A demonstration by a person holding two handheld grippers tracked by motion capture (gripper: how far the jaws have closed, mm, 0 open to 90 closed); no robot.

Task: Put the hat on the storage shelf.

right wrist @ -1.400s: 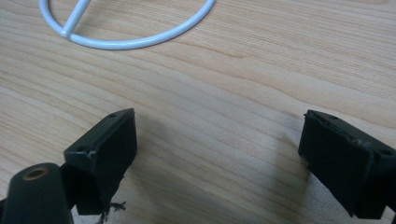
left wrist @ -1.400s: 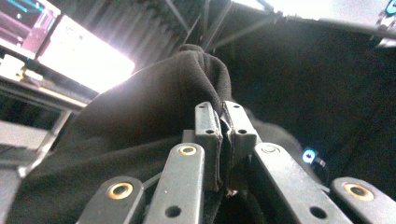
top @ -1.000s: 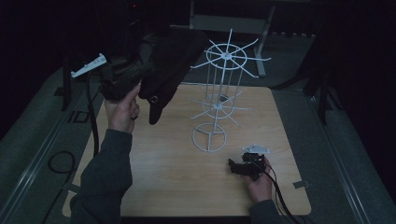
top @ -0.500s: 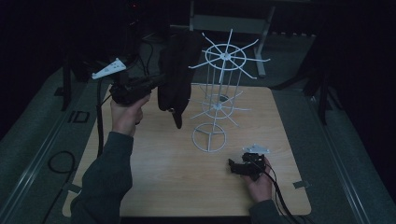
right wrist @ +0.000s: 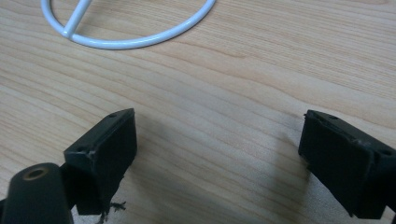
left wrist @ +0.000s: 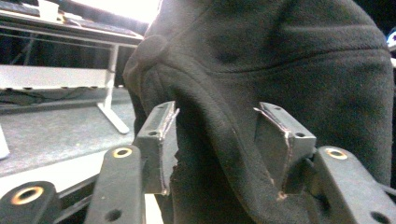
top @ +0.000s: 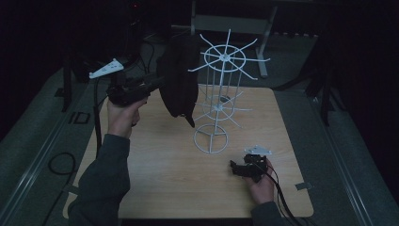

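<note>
A black cap [top: 179, 77] hangs beside the top spokes of a white wire rack [top: 224, 57] that stands on the wooden table [top: 164, 183]. My left gripper [top: 157, 84] is raised at the cap's left side. In the left gripper view its jaws stand apart, with a fold of the cap [left wrist: 280, 56] lying loosely between them [left wrist: 217, 112]. My right gripper [top: 234, 165] rests low on the table near the front right, open, with bare wood between its jaws [right wrist: 219, 126]. The rack's base ring [right wrist: 140, 42] lies just ahead of it.
The rack's lower spokes [top: 233, 110] stick out at mid height. Cables [top: 96, 117] trail off the table's left side. A desk frame [top: 226, 23] stands behind the table. Dark floor surrounds the table.
My left gripper has carried the cap rightward and up to the rack's top spokes, and the cap now hangs straight down. My right gripper has stayed still.
</note>
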